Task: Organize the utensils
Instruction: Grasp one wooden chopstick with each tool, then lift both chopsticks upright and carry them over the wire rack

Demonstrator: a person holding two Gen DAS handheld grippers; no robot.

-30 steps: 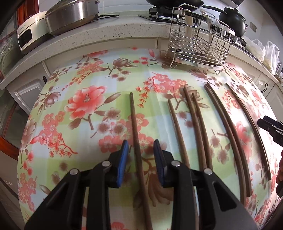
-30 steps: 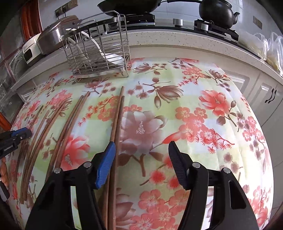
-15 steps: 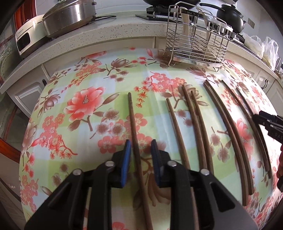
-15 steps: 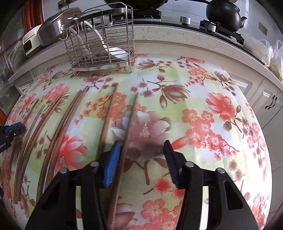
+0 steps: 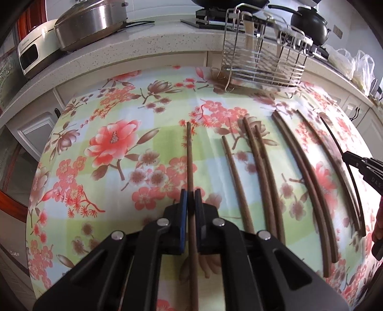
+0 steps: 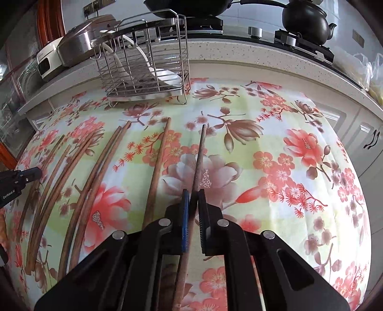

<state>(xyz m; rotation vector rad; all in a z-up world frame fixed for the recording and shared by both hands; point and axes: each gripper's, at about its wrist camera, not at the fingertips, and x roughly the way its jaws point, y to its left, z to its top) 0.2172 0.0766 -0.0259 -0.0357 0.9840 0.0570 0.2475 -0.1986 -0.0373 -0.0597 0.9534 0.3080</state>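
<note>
Several brown wooden chopsticks lie side by side on a floral tablecloth (image 5: 115,143). My left gripper (image 5: 190,198) is shut on the leftmost chopstick (image 5: 189,153), which points away toward the counter. My right gripper (image 6: 194,198) is shut on the rightmost chopstick (image 6: 199,153). A loose chopstick (image 6: 158,167) lies just left of it, and more chopsticks (image 6: 95,172) lie further left. A wire utensil rack (image 6: 146,67) stands at the table's far edge; it also shows in the left wrist view (image 5: 263,52).
A steel cooker (image 5: 88,21) and a white appliance (image 5: 33,50) sit on the counter at the back left. A black kettle (image 6: 306,19) stands on the stove. Plastic bags (image 5: 354,64) lie at the back right. The cloth (image 6: 299,155) right of my right gripper is bare.
Both grippers have closed: the left on the leftmost chopstick, the right on the rightmost one, which has swung apart from its neighbour.
</note>
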